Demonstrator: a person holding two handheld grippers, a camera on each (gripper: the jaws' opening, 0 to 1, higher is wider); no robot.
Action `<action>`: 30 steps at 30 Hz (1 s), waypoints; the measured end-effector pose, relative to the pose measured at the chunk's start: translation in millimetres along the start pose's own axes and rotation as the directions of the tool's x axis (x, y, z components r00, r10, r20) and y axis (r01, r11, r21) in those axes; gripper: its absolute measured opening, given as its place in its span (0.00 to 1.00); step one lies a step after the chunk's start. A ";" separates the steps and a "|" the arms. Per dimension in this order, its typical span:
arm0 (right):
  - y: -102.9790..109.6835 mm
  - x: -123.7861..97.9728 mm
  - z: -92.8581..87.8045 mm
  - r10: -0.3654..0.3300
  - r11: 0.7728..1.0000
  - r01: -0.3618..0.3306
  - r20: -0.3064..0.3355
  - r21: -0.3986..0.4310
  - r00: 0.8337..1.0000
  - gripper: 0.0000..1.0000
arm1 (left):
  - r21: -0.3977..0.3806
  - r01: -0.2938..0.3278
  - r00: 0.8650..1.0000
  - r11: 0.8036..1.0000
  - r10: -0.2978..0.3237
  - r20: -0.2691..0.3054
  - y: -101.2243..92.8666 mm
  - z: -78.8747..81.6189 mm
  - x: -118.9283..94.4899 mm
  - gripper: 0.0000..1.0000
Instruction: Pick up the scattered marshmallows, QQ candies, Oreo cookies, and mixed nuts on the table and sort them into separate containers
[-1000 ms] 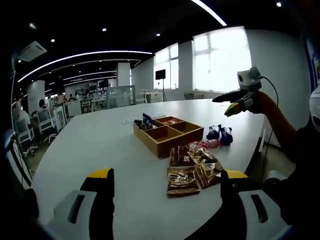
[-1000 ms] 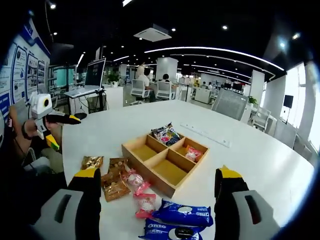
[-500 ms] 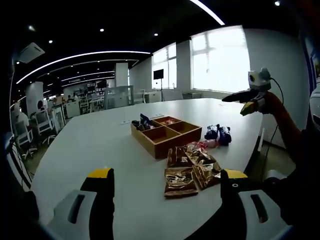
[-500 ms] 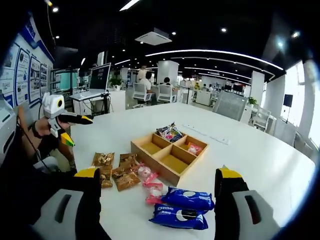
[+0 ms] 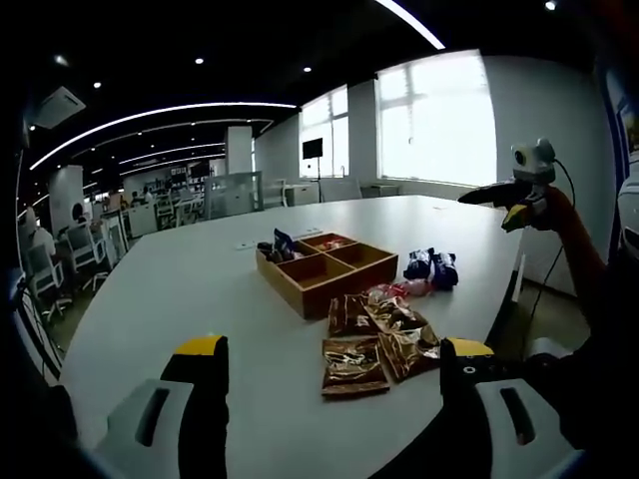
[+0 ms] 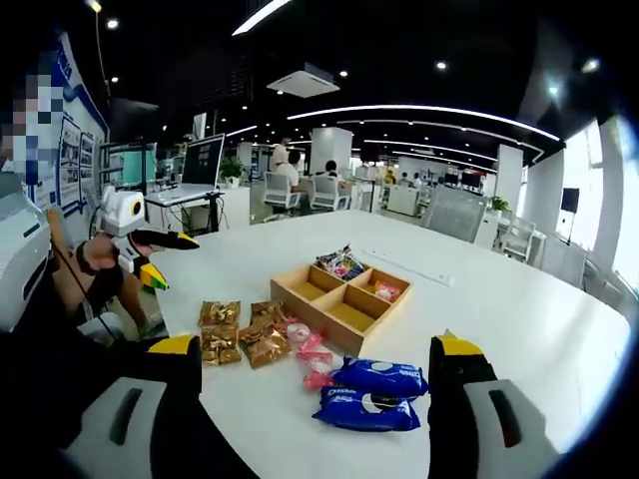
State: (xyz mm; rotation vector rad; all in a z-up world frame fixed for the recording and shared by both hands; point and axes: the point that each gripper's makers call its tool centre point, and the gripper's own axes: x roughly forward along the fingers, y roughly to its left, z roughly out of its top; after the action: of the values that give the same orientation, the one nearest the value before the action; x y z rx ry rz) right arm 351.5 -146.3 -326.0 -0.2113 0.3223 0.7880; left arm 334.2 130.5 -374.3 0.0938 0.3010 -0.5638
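Note:
A wooden four-compartment tray [image 5: 349, 285] [image 6: 384, 324] stands mid-table, holding a colourful packet [image 6: 342, 262] and a pink candy [image 6: 387, 291]. Beside it lie golden nut packets [image 5: 349, 364] [image 6: 220, 344], pink candy packets [image 5: 394, 291] [image 6: 310, 344] and two blue Oreo packs [image 5: 431, 266] [image 6: 379, 377]. My left gripper [image 5: 333, 346] hovers open above the table's near edge, and from the other side it appears at the left [image 6: 155, 249]. My right gripper [image 6: 317, 344] is open too, raised beyond the Oreo packs [image 5: 514, 195]. Neither holds anything.
The white table [image 5: 180, 289] [image 6: 519, 319] is large and round-edged. A person's arm holds each gripper at the table's edge. Office chairs [image 6: 329, 180], desks and a monitor [image 6: 203, 160] stand behind, with bright windows [image 5: 434, 120] on one side.
Both cameras have drawn back, so the tray and packets look smaller. In the left gripper view the right gripper has shifted further right. Nothing on the table moved.

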 end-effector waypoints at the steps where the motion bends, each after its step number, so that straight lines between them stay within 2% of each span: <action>1: 0.1 -1.3 -0.4 -0.002 1.000 0.002 0.001 0.000 1.000 0.90 | 0.001 0.001 1.000 1.000 -0.001 -0.001 -0.4 0.1 0.6 0.90; 8: 0.5 -11.7 -5.8 -0.013 1.000 0.013 -0.002 0.009 1.000 0.90 | 0.027 -0.003 1.000 1.000 0.004 -0.027 -1.5 -3.6 3.6 0.90; 17: -0.6 -22.9 -8.2 -0.019 1.000 0.018 0.010 0.025 1.000 0.90 | 0.033 0.002 1.000 0.999 -0.001 -0.030 -4.3 -4.4 6.6 0.89; 22: -0.3 -24.6 -9.7 -0.022 0.999 0.022 0.009 0.027 1.000 0.90 | 0.062 -0.026 0.997 0.998 0.030 -0.065 -1.2 -12.0 12.5 0.89; 30: 0.4 -26.4 -10.4 -0.019 0.999 0.018 0.013 0.030 1.000 0.90 | 0.032 -0.017 0.995 0.999 0.020 -0.093 0.5 -22.5 26.8 0.80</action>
State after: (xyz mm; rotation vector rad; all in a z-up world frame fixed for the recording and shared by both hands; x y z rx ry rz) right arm 331.7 -166.6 -326.2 -0.1811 0.3191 0.7656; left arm 350.3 121.0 -403.9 0.1531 0.3823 -0.5467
